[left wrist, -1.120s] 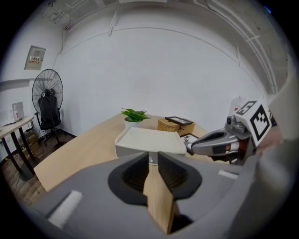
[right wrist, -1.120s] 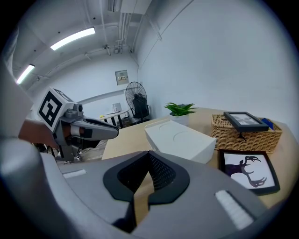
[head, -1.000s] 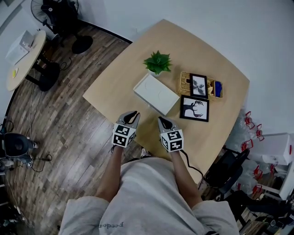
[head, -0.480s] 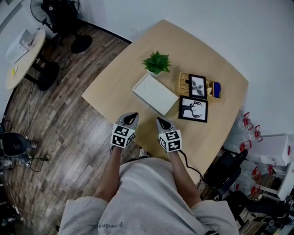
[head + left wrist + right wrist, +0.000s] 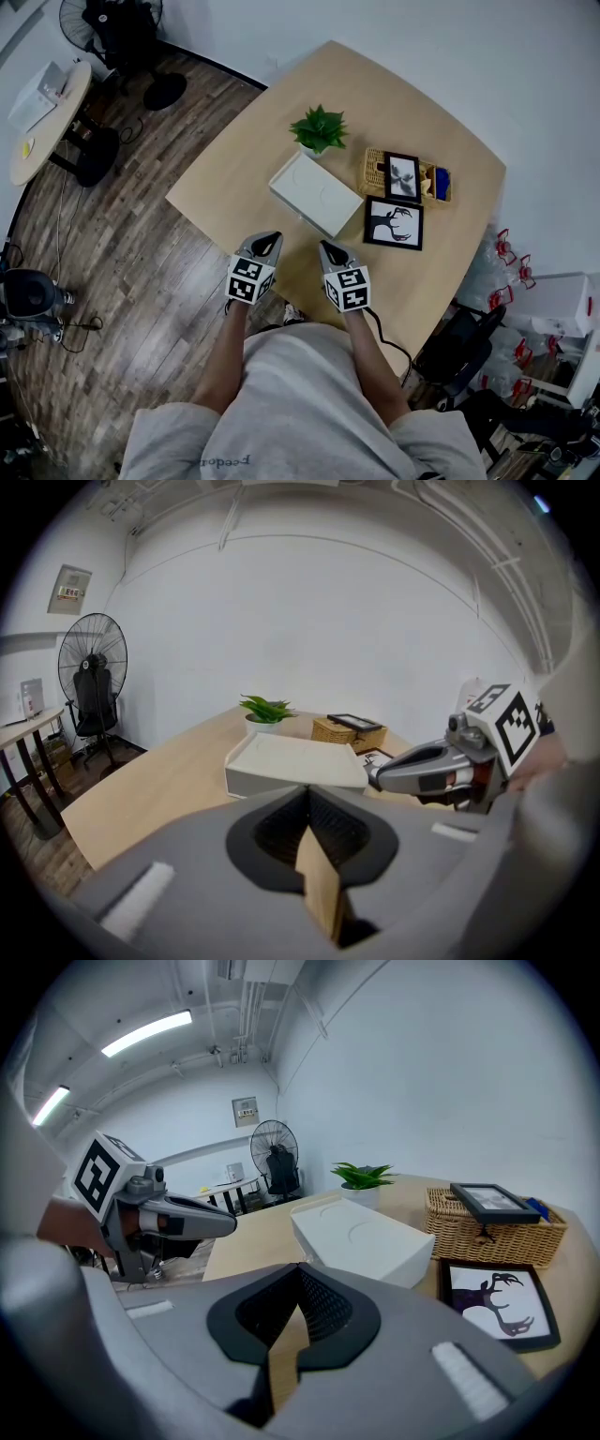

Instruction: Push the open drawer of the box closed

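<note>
Box [image 5: 316, 194]: white, rigid, likely light, may skid; push flat on drawer face (not made out). Left gripper [image 5: 270, 236], right gripper [image 5: 326, 247]: jaws together, empty.

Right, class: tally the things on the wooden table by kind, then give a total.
white box: 1
potted plant: 1
wicker basket: 1
picture frames: 2
blue object in the basket: 1
Total: 6

Steep overhead; low pair toward box [image 5: 317, 194]
</note>
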`<state>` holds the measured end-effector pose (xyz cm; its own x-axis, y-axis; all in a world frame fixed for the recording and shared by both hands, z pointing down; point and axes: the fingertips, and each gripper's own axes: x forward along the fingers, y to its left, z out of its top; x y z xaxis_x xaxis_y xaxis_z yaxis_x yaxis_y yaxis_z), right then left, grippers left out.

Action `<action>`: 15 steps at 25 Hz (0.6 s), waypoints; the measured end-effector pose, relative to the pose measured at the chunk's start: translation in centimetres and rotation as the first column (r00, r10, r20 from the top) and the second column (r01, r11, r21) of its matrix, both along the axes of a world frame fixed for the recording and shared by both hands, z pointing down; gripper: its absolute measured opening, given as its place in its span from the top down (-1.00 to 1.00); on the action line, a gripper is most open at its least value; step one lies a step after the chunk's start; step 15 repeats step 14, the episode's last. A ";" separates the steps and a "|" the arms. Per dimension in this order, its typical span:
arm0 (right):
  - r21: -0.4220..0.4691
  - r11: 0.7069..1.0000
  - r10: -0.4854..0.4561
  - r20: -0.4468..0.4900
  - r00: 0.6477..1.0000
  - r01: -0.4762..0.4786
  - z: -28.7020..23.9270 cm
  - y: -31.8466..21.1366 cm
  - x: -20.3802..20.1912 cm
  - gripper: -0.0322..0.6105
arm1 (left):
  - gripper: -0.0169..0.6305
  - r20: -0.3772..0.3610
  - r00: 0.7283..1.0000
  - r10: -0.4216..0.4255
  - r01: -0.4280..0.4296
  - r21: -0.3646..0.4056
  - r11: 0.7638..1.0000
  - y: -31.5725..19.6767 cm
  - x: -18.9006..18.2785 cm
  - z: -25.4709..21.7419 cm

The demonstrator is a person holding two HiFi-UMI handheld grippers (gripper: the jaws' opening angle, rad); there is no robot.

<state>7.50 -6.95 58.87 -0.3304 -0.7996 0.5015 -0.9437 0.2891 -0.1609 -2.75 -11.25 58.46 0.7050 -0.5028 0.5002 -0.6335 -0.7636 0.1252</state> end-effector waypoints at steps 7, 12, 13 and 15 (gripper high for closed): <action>-0.003 1.000 0.011 -0.003 1.000 -0.011 0.2 0.0 0.1 0.89 | 0.78 0.007 1.000 -0.002 0.002 0.002 1.000 0.0 -0.2 0.1; -0.003 1.000 0.018 -0.001 1.000 -0.018 0.3 0.0 0.0 0.89 | 0.78 0.015 1.000 0.010 -0.010 0.003 1.000 0.4 0.1 0.2; -0.003 1.000 0.017 -0.002 1.000 -0.017 0.3 0.0 0.0 0.89 | 0.78 0.014 1.000 0.012 -0.012 0.002 1.000 0.4 0.2 0.3; -0.004 1.000 0.017 -0.004 1.000 -0.017 0.3 0.0 -0.1 0.89 | 0.78 0.014 1.000 0.014 -0.014 0.002 1.000 0.5 0.2 0.3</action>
